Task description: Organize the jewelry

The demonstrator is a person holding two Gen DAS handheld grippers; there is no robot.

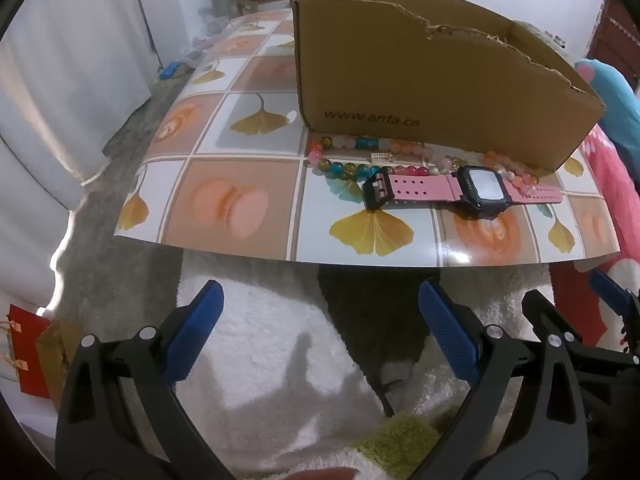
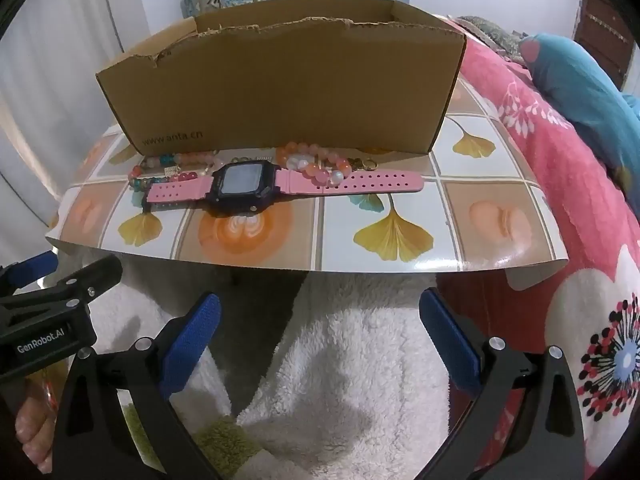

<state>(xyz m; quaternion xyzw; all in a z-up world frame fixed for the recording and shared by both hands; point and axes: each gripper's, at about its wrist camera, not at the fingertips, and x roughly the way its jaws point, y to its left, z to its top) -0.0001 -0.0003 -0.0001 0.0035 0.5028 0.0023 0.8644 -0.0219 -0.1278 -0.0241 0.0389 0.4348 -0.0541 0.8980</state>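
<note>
A pink-strapped watch [image 1: 460, 190] [image 2: 280, 186] with a black square face lies flat on a tile-patterned board [image 1: 240, 208] [image 2: 400, 236], just in front of a brown cardboard box [image 1: 420, 80] [image 2: 288, 92]. Between watch and box lie bead bracelets: a multicoloured one [image 1: 344, 164] [image 2: 160, 168] and a pink-orange one [image 1: 508, 172] [image 2: 316, 160]. My left gripper [image 1: 320, 332] is open, held short of the board's near edge over white fleece, with nothing between its fingers. My right gripper [image 2: 320, 336] is open too, empty, also short of the board. The box's inside is hidden.
White fleece fabric [image 1: 280, 340] [image 2: 360, 360] lies under both grippers. A pink floral blanket [image 2: 580, 240] and a teal cushion [image 2: 580, 88] border the board on the right. A red paper bag [image 1: 28, 352] sits low at the left. The left gripper's body [image 2: 44, 320] shows beside the right one.
</note>
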